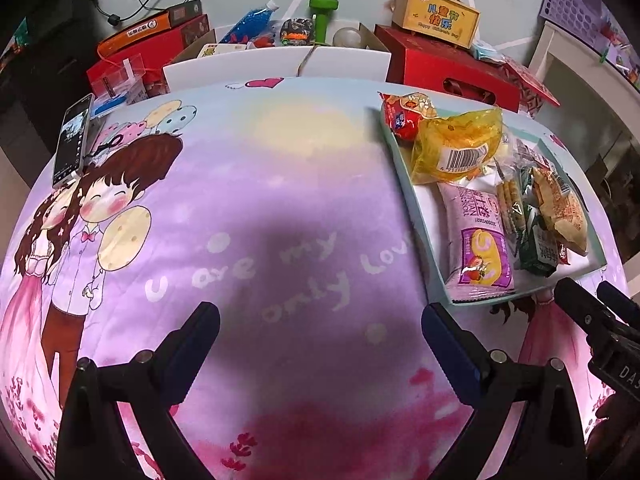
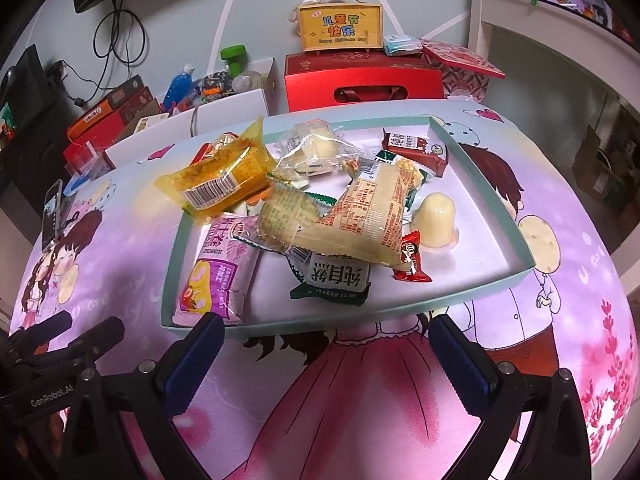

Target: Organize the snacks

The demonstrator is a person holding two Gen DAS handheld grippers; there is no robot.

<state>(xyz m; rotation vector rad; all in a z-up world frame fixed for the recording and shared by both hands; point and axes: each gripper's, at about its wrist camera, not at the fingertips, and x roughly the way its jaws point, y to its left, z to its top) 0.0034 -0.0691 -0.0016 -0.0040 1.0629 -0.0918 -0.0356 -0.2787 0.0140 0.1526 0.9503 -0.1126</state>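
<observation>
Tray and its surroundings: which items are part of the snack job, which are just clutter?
Job:
tray
yellow packet
purple packet
green packet
jelly cup
both grippers, left and right, open and empty

Clutter:
phone
red gift box
blue bottle

A lived-in home room. A cartoon-couple blanket covers the table, and gift boxes, toys and a phone crowd its far edge.

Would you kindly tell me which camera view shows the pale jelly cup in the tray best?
The right wrist view: the jelly cup stands unobstructed in the tray. In the left wrist view, piled snack packets hide it entirely.
</observation>
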